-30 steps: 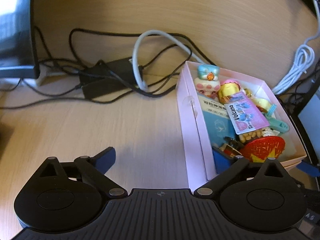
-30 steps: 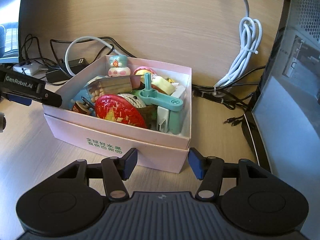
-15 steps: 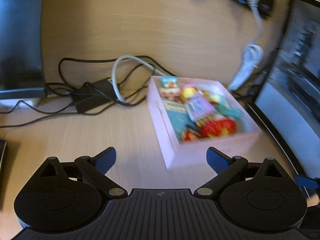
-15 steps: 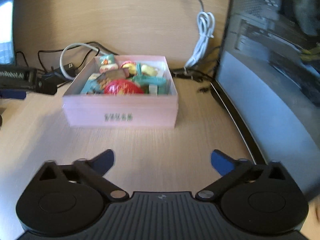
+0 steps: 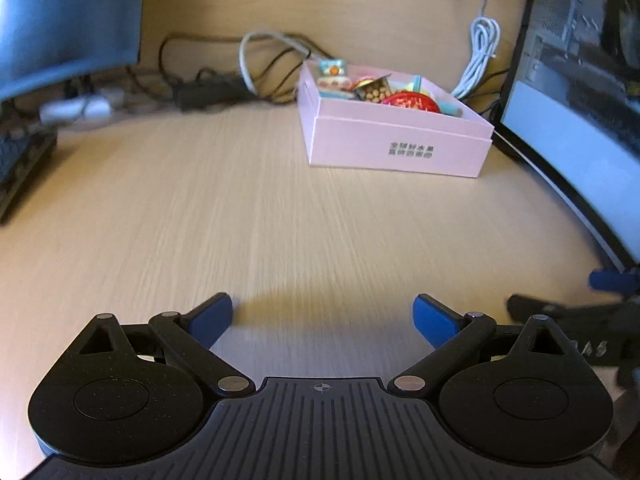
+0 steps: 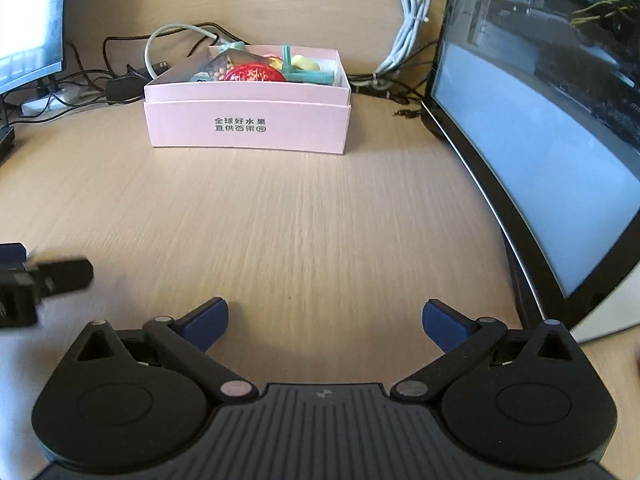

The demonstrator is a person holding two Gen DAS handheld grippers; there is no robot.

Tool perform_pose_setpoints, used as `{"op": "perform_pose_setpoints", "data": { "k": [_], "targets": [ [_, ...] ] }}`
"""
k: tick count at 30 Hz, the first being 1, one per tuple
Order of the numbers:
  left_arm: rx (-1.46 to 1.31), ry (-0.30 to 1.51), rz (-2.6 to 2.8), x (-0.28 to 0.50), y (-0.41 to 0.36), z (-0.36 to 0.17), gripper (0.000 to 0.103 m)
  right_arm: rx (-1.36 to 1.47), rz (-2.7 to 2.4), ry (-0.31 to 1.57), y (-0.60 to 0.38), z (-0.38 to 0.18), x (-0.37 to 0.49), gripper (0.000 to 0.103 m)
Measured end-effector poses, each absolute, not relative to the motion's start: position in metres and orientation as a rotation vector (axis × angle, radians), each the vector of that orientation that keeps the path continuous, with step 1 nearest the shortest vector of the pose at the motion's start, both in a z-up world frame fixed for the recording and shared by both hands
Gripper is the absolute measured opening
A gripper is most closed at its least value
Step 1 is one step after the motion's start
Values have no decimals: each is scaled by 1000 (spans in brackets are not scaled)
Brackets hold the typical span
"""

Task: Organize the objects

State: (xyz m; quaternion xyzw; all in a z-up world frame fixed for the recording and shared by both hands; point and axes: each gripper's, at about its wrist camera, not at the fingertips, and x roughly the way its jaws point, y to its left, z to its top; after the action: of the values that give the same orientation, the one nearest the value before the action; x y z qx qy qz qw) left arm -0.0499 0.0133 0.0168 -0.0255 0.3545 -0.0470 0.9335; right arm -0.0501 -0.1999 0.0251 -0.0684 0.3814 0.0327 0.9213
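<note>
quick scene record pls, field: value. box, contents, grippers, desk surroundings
box: pink box, open top, standing on the wooden desk
contents: filled with small toys; a red round one on top
left gripper: open, holding nothing
right gripper: open, holding nothing
box contact: neither gripper touches it
right of box: monitor
behind box: tangled cables, coiled white cable

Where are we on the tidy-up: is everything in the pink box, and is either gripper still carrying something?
Done: the pink box sits on the desk, packed with small toys, a red disc on top. In hand: nothing; the left gripper and right gripper are both open and empty, well short of the box. Left: no loose items show on the desk, so little seems to remain.
</note>
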Motion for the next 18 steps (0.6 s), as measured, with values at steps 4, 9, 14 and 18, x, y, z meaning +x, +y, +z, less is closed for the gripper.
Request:
{"op": "perform_pose_setpoints", "data": {
  "k": [4,9,14,18],
  "targets": [
    [-22,694,-50,-44,6,11,100,-155,81,739,-197,21,-39,103],
    [-15,680,-27,-30,1,9,100,-96,122,733,-198,17,-16,103],
    [1,686,-8,-11,-2,7,100,-47,152,702,-204,11,-7,103],
    [15,690,-1,-7,-6,6,101,-42,142,695,-204,10,-6,103]
  ]
}}
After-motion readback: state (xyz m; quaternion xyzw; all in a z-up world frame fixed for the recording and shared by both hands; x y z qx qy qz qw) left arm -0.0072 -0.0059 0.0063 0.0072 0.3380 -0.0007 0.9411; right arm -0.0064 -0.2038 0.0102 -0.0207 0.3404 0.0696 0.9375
